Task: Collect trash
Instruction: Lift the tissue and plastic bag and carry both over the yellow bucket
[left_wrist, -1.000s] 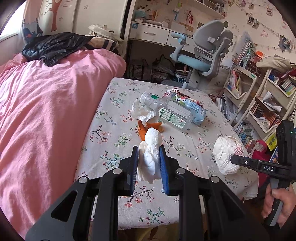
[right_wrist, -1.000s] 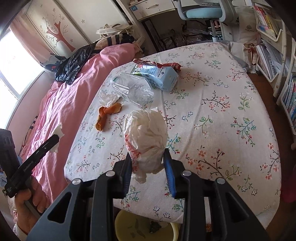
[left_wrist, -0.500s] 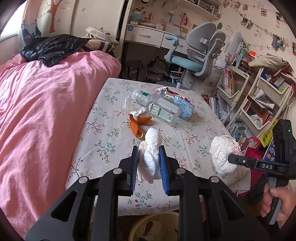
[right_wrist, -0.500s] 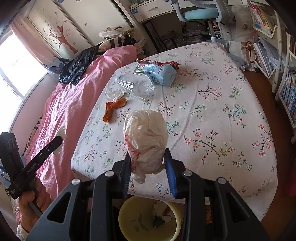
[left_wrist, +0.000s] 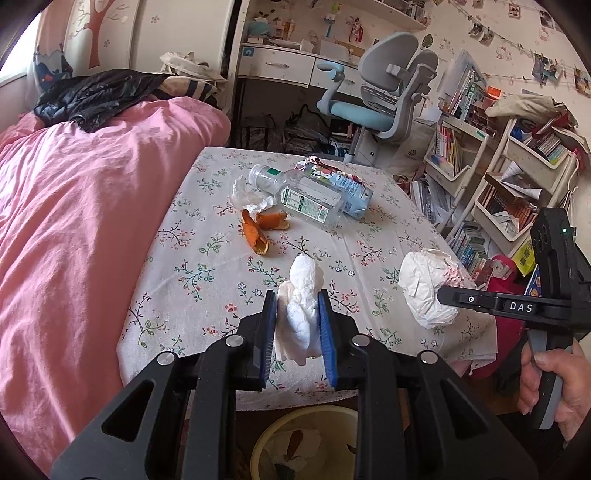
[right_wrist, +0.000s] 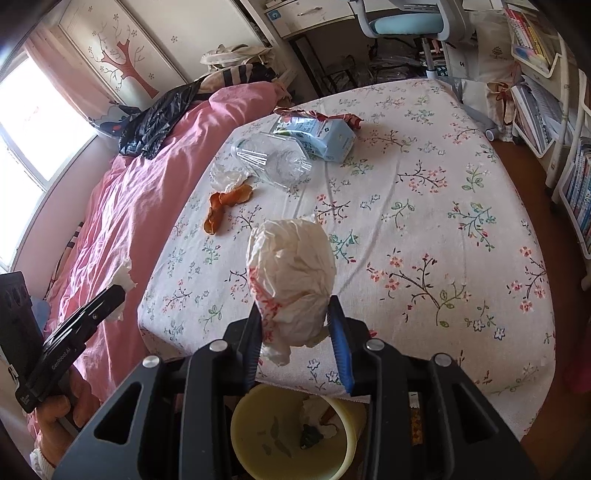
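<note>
Nearest the camera in the left wrist view, the left gripper (left_wrist: 297, 325) pinches a crumpled white tissue (left_wrist: 301, 317) between its blue pads; the wad stands up past the fingertips. Below it a pale yellow bin (left_wrist: 266, 443) sits on the floor by the near edge of the surface (left_wrist: 207, 266), with some scraps already inside.

In the right wrist view the right gripper (right_wrist: 295, 328) is clamped on a larger crumpled white wrapper with red print (right_wrist: 291, 280), which bulges above the fingertips. The same yellow bin (right_wrist: 251, 435) shows just under this gripper, holding bits of paper and a dark scrap. At the left edge of this view the left gripper (right_wrist: 118, 291) appears from the side, gripped by a hand (right_wrist: 55, 410), the tissue poking out at its tip.

Farther out on the floral tablecloth lie two pieces of orange peel (left_wrist: 258, 232), touching each other. Just beyond them is another crumpled tissue (left_wrist: 245, 195), and beside it a clear plastic bottle (left_wrist: 303, 197) lying on its side against a light blue carton (left_wrist: 351, 190). A red-patterned wrapper (right_wrist: 325, 116) lies against the carton's far side.

To the left of the surface is a bed with a pink cover (left_wrist: 74, 221), a black jacket (left_wrist: 92, 96) at its far end. Beyond the surface stands a grey and blue desk chair (left_wrist: 380, 99), with bookshelves (left_wrist: 517, 192) to the right.
</note>
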